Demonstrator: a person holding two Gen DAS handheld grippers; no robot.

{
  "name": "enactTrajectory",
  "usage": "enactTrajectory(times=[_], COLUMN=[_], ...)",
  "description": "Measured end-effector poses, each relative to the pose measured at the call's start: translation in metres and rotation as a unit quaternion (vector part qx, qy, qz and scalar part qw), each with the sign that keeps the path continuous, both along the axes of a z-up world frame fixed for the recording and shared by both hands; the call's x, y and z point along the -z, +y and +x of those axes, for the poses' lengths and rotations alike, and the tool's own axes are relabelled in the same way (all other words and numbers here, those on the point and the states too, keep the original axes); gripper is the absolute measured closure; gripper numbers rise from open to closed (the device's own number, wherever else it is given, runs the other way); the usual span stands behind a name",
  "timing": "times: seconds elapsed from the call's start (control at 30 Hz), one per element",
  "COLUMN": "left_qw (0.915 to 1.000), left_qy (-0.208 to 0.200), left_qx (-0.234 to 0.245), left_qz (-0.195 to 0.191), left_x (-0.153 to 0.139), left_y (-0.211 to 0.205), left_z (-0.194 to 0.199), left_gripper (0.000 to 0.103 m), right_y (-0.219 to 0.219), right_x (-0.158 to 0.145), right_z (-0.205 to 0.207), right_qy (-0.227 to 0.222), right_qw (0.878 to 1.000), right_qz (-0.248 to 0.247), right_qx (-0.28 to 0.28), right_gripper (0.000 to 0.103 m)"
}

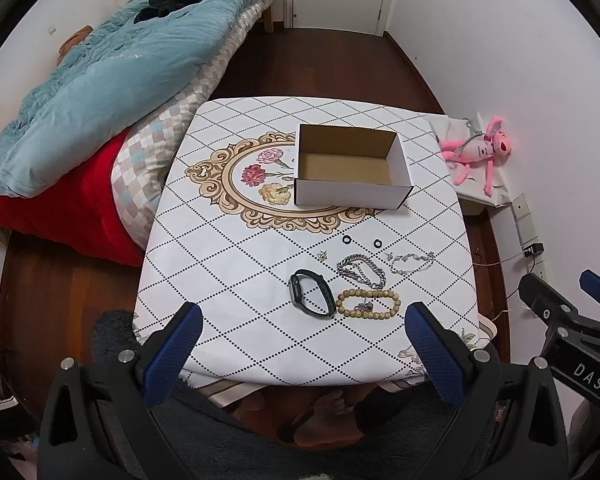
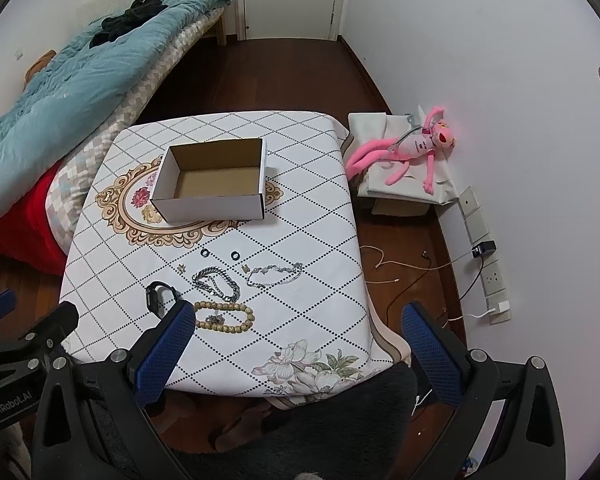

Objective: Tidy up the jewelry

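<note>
An empty white cardboard box (image 1: 352, 168) (image 2: 212, 184) stands open on the table's far half. Nearer lie a black smart band (image 1: 311, 293) (image 2: 160, 297), a wooden bead bracelet (image 1: 368, 305) (image 2: 224, 317), a thick silver chain (image 1: 360, 270) (image 2: 216, 282), a thin silver bracelet (image 1: 412, 262) (image 2: 274, 275), two small black rings (image 1: 347, 239) (image 2: 205, 253) and a small gold earring (image 1: 322, 255) (image 2: 183, 267). My left gripper (image 1: 302, 340) is open and empty above the front edge, near the band. My right gripper (image 2: 296, 340) is open and empty, to the right of the beads.
The table (image 1: 220, 280) (image 2: 312, 240) wears a white diamond-pattern cloth. A bed with blue quilt (image 1: 100, 80) (image 2: 68, 92) lies left. A pink plush toy (image 1: 480, 148) (image 2: 412, 148) sits on a low box at right. Cables and sockets (image 2: 480, 264) run along the right wall.
</note>
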State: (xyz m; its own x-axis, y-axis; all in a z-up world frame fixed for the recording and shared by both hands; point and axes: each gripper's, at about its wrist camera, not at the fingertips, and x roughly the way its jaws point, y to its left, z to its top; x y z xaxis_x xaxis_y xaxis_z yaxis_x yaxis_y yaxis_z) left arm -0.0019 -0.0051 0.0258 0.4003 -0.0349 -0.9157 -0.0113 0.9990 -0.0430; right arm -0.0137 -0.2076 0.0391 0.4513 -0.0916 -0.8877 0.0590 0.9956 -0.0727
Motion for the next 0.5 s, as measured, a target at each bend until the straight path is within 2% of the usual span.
enactTrajectory(times=[0.13,0.23,0.4,0.5], left_qw=[0.9999,0.9993,0.9983,0.9967], left_qy=[-0.004,-0.009,0.032,0.060], left_qx=[-0.006,-0.015,-0.015,-0.007], left_qz=[0.012,0.032,0.047,0.054], left_x=[0.010,0.032,0.091,0.123], left_y=[0.002,0.005,0.015,0.017], left_z=[0.006,0.021,0.051,0.060], left_gripper=[0.000,0.000,0.000,0.001], right_y=[-0.005,-0.010,-0.011,-0.010], right_x=[0.005,0.024,0.082,0.118], right_z=[0.005,0.016,0.033,0.043], right_qy=[0.003,0.017,0.057,0.085], right_qw=[1.000,1.000,0.998,0.996], right_qz=[0.001,0.008,0.018,0.028], right_qx=[0.011,0.020,0.026,0.024], right_gripper=[0.000,0.000,0.000,0.007])
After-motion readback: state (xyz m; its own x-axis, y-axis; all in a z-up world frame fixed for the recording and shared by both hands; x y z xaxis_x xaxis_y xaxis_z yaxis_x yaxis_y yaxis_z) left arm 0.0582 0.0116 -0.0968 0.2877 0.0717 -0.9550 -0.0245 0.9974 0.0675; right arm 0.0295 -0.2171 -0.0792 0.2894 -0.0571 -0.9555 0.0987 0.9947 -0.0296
